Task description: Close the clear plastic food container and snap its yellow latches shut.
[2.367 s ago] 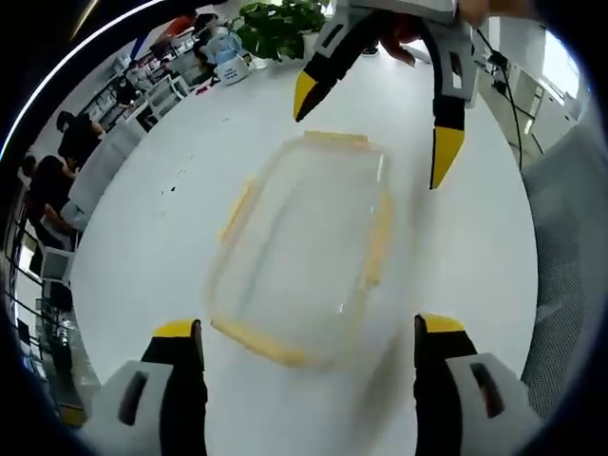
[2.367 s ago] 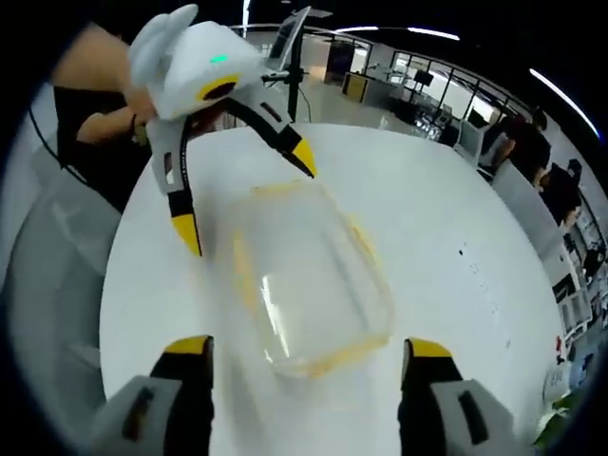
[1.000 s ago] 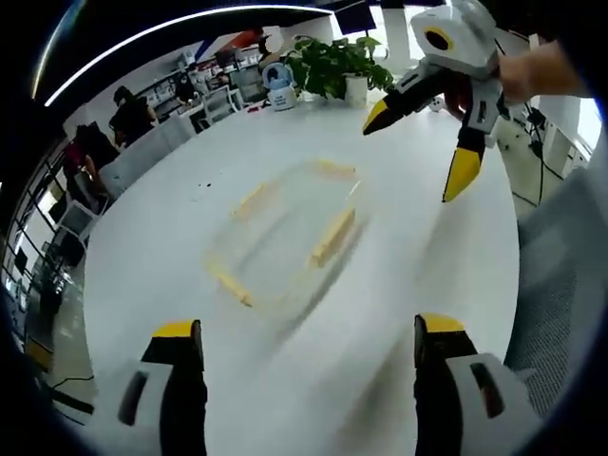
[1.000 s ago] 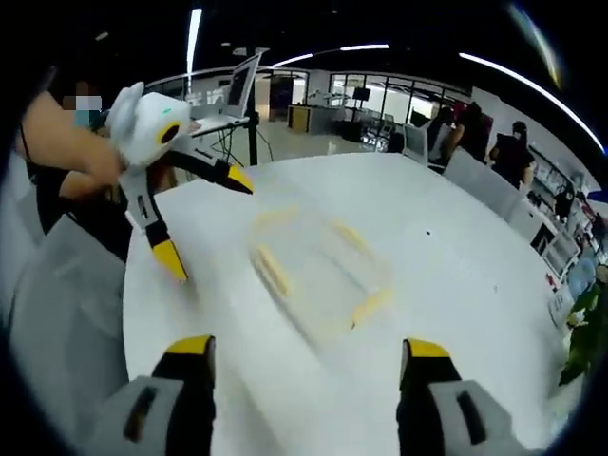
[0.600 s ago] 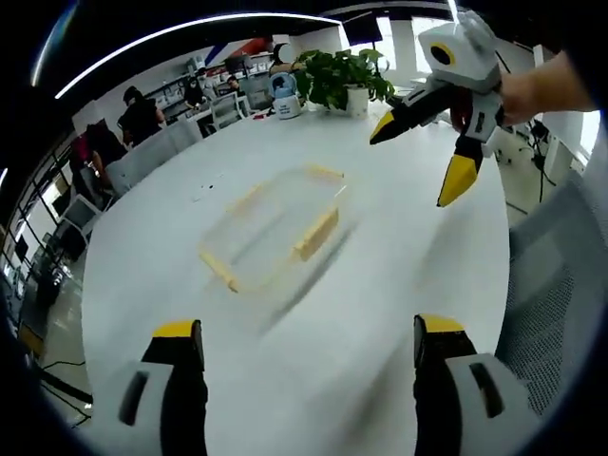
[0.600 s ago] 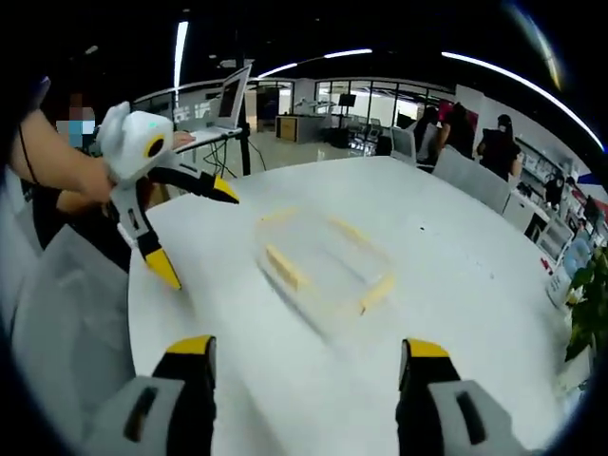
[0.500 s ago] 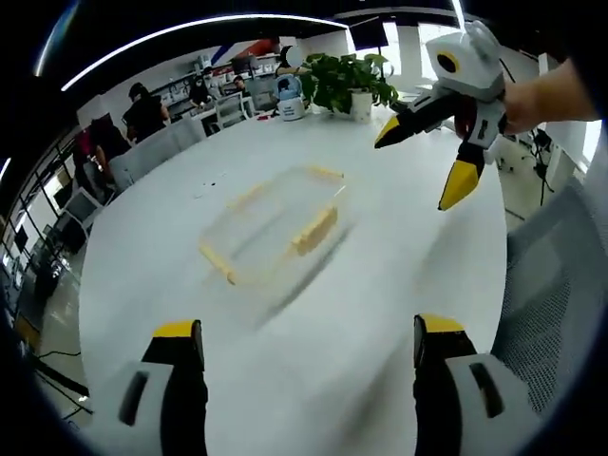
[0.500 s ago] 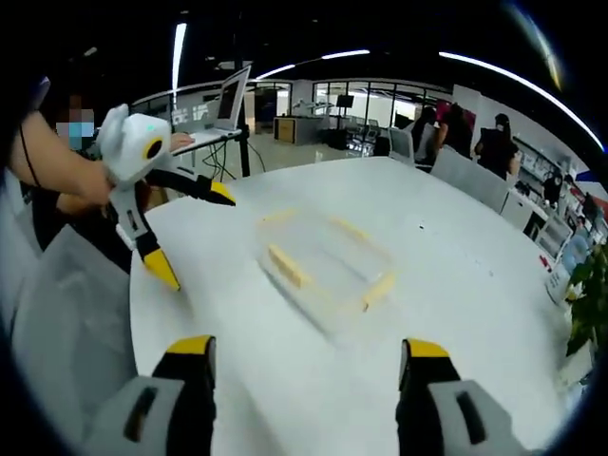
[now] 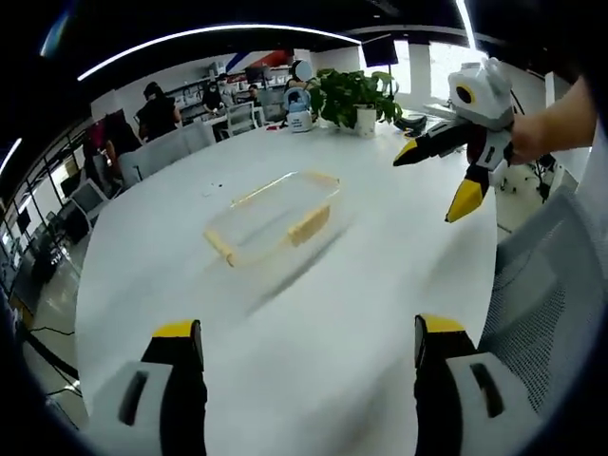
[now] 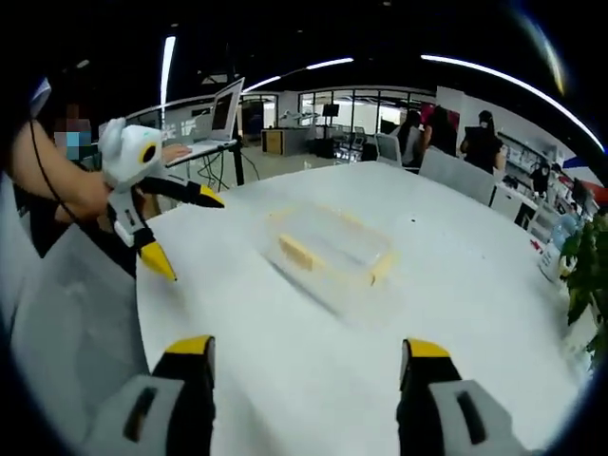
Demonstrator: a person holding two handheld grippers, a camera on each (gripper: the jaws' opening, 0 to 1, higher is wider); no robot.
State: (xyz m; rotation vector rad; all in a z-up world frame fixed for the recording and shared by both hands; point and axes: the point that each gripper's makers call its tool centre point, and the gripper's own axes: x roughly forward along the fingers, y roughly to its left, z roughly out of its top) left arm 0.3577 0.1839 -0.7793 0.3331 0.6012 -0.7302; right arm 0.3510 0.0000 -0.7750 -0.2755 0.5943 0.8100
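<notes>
A clear plastic food container (image 9: 274,217) with yellow latches lies flat on the round white table (image 9: 285,313), its lid on it. In the right gripper view the container (image 10: 331,249) sits mid-table. My left gripper (image 9: 306,332) is open and empty, well back from the container; it also appears at the left of the right gripper view as the left gripper (image 10: 182,230). My right gripper (image 10: 306,353) is open and empty, raised away from the container; in the left gripper view the right gripper (image 9: 439,182) hangs at the upper right, held by a hand.
A potted plant (image 9: 353,93) and a small jug (image 9: 300,101) stand at the table's far edge. Grey mesh chairs (image 9: 546,285) sit beside the table. People sit at desks in the background (image 9: 157,109). A laptop on a stand (image 10: 220,114) is behind the left gripper.
Both grippers have pulled back and up from the container, which now looks smaller and farther away. The container stays on the table with nothing holding it.
</notes>
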